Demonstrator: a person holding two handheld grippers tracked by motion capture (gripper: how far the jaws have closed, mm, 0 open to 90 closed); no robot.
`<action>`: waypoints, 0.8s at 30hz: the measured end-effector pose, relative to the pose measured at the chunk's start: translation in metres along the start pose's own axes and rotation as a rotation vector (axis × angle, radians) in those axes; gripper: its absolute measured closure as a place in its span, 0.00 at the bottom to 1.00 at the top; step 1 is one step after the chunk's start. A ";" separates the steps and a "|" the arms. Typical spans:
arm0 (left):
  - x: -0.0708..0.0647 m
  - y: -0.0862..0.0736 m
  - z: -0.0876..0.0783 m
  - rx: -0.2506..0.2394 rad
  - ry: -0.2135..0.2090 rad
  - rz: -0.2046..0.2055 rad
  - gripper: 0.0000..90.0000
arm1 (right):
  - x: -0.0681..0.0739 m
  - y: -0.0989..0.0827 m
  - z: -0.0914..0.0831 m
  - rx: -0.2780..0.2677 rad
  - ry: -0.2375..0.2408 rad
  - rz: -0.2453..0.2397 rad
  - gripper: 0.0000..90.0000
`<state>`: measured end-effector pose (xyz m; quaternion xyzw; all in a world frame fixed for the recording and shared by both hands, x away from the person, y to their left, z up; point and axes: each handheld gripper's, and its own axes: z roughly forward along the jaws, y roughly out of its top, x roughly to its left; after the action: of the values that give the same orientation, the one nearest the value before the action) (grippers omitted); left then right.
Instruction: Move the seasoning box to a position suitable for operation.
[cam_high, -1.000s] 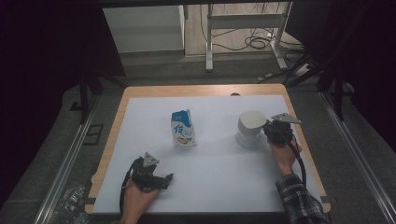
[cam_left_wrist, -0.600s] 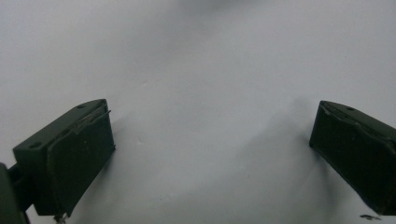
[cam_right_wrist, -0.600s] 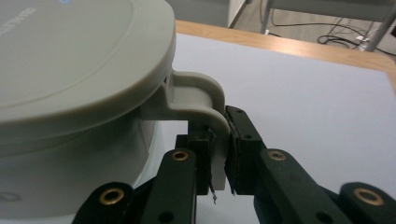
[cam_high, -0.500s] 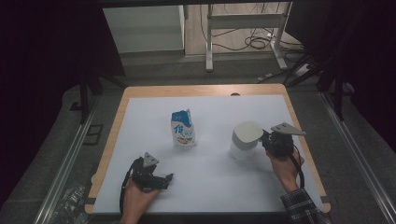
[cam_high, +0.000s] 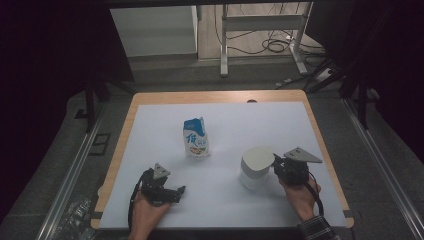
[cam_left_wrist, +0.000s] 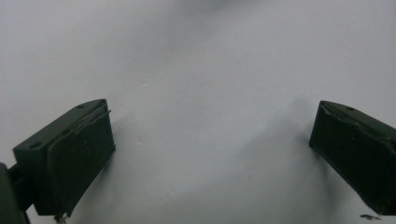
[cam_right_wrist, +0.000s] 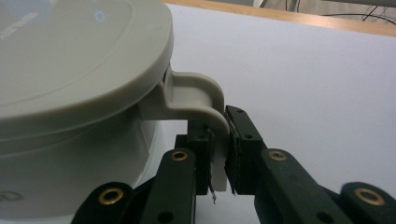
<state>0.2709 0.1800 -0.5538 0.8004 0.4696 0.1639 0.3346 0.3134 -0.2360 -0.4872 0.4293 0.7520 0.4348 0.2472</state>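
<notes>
A white lidded pot (cam_high: 256, 167) with a side handle stands on the white mat (cam_high: 230, 120), right of centre. My right gripper (cam_high: 276, 170) is shut on that handle. In the right gripper view the two jaws pinch the lower part of the handle (cam_right_wrist: 196, 93) under the pot's round lid (cam_right_wrist: 70, 56), with the right gripper (cam_right_wrist: 219, 158) low in the picture. A blue and white carton (cam_high: 196, 138) stands upright near the middle of the mat. My left gripper (cam_high: 177, 192) rests near the front left, open, with bare mat between its jaws (cam_left_wrist: 210, 158).
The wooden table edge (cam_high: 220, 97) frames the mat on all sides. Beyond the far edge are a metal stand (cam_high: 260, 35) and cables on the floor. A dark rail (cam_high: 75, 170) runs along the left of the table.
My right gripper has drawn the white pot from the right of the mat toward the front edge and a little left. The left gripper and the carton have stayed put.
</notes>
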 end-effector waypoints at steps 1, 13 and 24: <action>0.000 0.000 0.000 0.000 0.000 0.000 0.00 | 0.001 -0.002 0.001 0.002 -0.003 -0.002 0.89; 0.000 0.000 0.000 -0.003 0.000 -0.004 0.00 | 0.001 -0.013 0.007 -0.012 -0.026 -0.013 0.89; 0.000 0.000 0.000 0.000 0.000 0.000 0.00 | -0.004 -0.018 0.006 0.050 0.020 -0.044 0.76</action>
<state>0.2709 0.1800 -0.5538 0.8004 0.4697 0.1639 0.3346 0.3118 -0.2415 -0.5055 0.4142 0.7745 0.4146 0.2382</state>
